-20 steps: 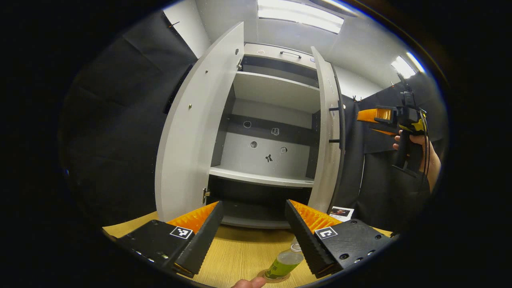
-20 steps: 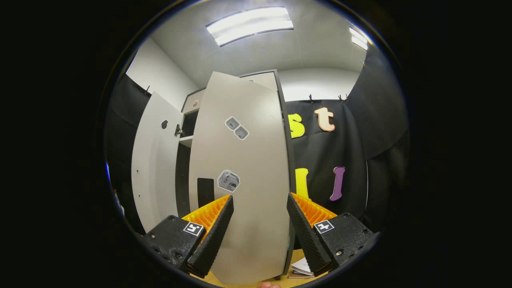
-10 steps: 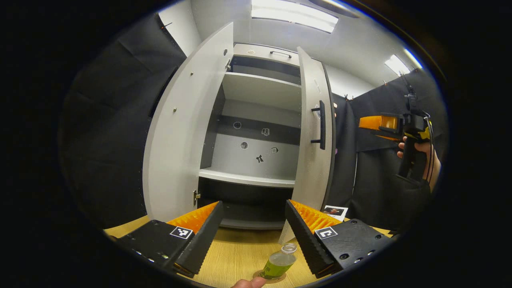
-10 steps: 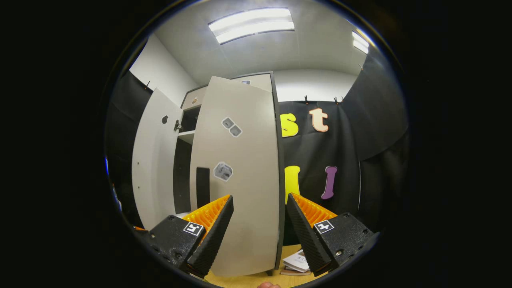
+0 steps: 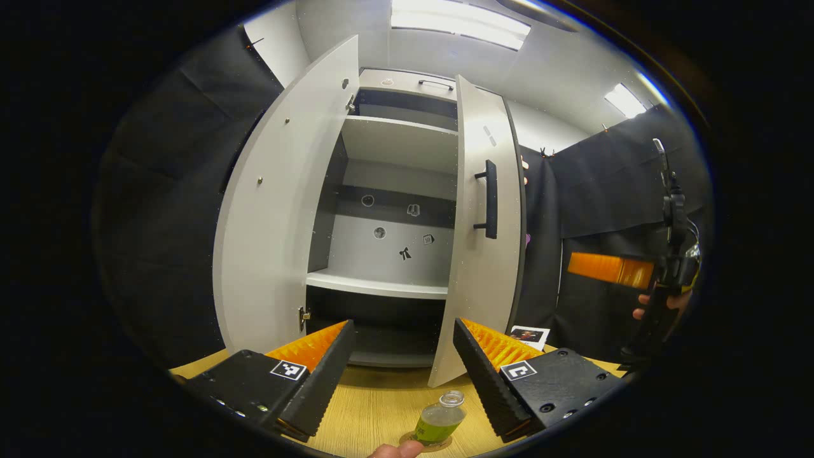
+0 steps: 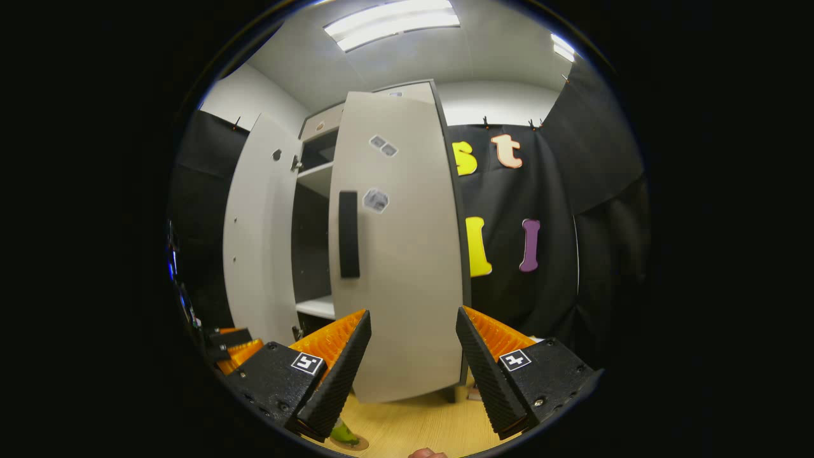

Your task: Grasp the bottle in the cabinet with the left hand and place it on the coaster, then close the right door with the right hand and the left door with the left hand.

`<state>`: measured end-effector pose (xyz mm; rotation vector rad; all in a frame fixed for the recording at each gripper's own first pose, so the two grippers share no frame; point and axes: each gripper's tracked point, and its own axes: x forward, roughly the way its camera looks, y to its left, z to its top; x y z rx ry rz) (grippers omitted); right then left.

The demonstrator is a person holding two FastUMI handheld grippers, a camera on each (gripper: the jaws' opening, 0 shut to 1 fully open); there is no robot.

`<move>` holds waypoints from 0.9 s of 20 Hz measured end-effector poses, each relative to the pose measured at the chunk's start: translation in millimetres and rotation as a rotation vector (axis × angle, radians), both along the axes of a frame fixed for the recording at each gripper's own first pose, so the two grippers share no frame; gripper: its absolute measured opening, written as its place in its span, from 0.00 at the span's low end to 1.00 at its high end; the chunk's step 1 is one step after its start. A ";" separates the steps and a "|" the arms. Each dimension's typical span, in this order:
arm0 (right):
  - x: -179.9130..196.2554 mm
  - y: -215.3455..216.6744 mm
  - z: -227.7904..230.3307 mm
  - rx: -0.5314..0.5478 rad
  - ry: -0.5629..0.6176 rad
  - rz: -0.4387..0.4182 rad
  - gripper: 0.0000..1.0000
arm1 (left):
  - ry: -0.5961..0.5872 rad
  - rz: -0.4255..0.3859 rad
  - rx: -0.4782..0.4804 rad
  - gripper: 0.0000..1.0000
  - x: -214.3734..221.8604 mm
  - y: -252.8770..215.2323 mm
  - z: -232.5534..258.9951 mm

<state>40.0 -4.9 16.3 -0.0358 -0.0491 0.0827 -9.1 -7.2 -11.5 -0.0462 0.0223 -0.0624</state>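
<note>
bottle [image 5: 440, 420] upright on coaster [image 5: 426, 440], tabletop | right door [image 6: 397, 254] part-closed, ahead of right gripper [image 6: 413, 356], fingers wide, apparently not touching | left door [image 5: 280, 203] wide open, ahead-left of left gripper [image 5: 400, 366], fingers wide, empty

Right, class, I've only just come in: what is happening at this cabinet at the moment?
A person holds a gripper in each hand before a grey cabinet on a wooden table. The bottle stands on the coaster, between the open fingers of the left gripper. The right door is partly shut but ajar; the right gripper, open, faces it without touching. The left door stands wide open.
</note>
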 end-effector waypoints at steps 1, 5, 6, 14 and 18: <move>-4.4 -0.2 -12.2 -0.006 0.020 -0.005 0.83 | -0.001 -0.005 -0.011 0.99 1.0 -1.2 2.4; -17.3 0.6 -57.2 -0.005 0.117 -0.005 0.83 | -0.041 0.003 -0.052 0.95 2.2 4.6 19.2; -19.3 0.3 -61.5 0.006 0.126 -0.006 0.83 | -0.044 0.008 -0.053 0.95 1.2 7.3 22.1; -18.0 10.4 -74.6 0.071 0.169 0.018 0.83 | -0.220 0.133 -0.004 0.99 -19.0 57.6 97.8; -14.7 20.2 -73.6 0.064 0.169 0.043 0.83 | -0.252 0.285 0.064 0.99 -41.9 108.0 120.5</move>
